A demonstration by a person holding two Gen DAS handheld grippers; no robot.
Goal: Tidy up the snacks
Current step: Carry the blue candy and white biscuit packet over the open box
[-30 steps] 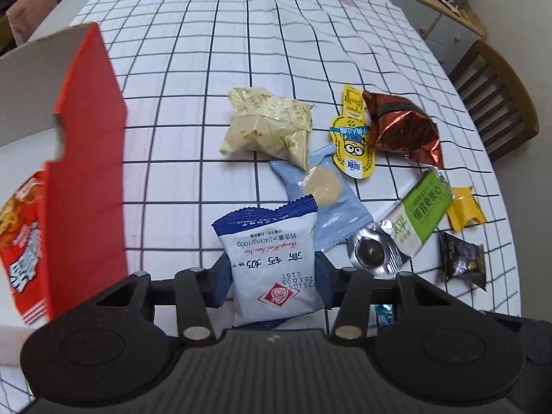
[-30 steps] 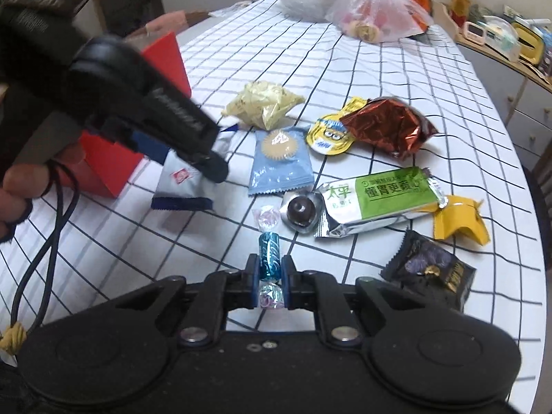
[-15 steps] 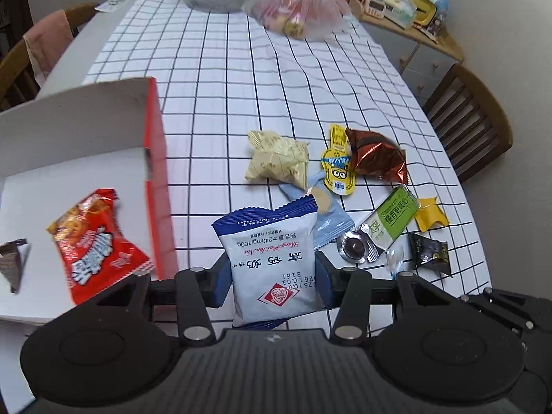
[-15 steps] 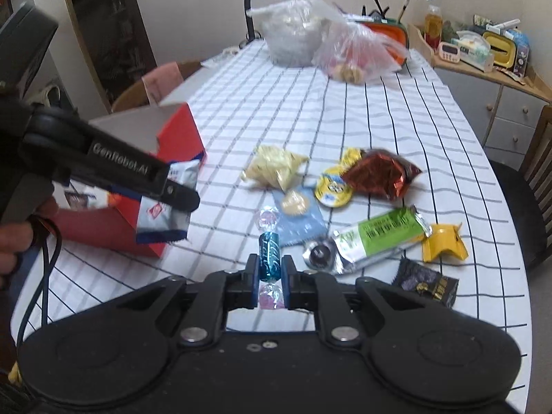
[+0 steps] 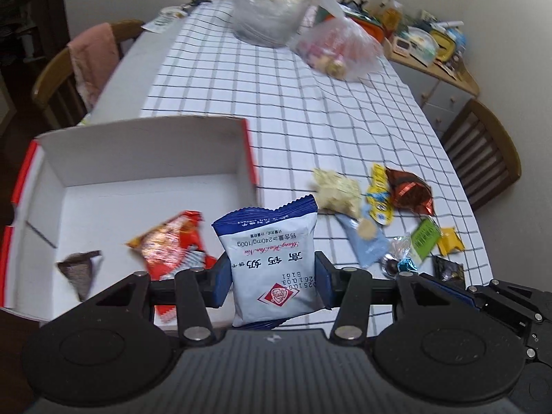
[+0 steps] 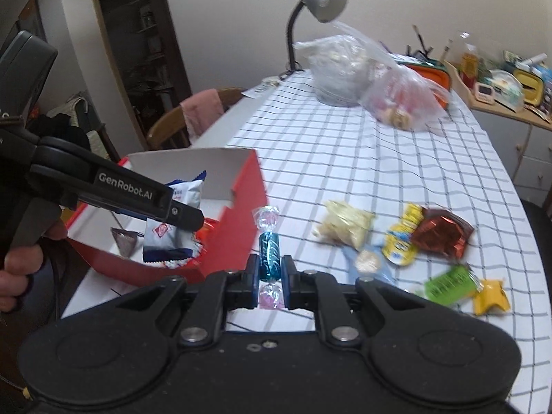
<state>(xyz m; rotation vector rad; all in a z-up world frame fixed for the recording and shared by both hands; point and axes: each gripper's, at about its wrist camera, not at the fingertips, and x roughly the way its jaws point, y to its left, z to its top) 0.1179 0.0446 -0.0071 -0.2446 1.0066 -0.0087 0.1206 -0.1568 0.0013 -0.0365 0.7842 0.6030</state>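
the left claw (image 5: 272,281) pinches a blue and white packet (image 5: 272,262) above the near edge of the red box (image 5: 138,158), while the right claw (image 6: 270,272) is pressed shut on a blue candy (image 6: 269,252), with loose snacks (image 6: 396,241) on the table (image 6: 345,158) ahead to its right.

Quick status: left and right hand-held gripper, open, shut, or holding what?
Left hand-held gripper: shut on the blue-and-white milk snack packet.
Right hand-held gripper: shut on the teal twist-wrapped candy.

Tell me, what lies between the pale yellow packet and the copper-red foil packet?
A yellow cartoon-print packet lies between the pale yellow packet and the copper-red foil packet; both views show it.
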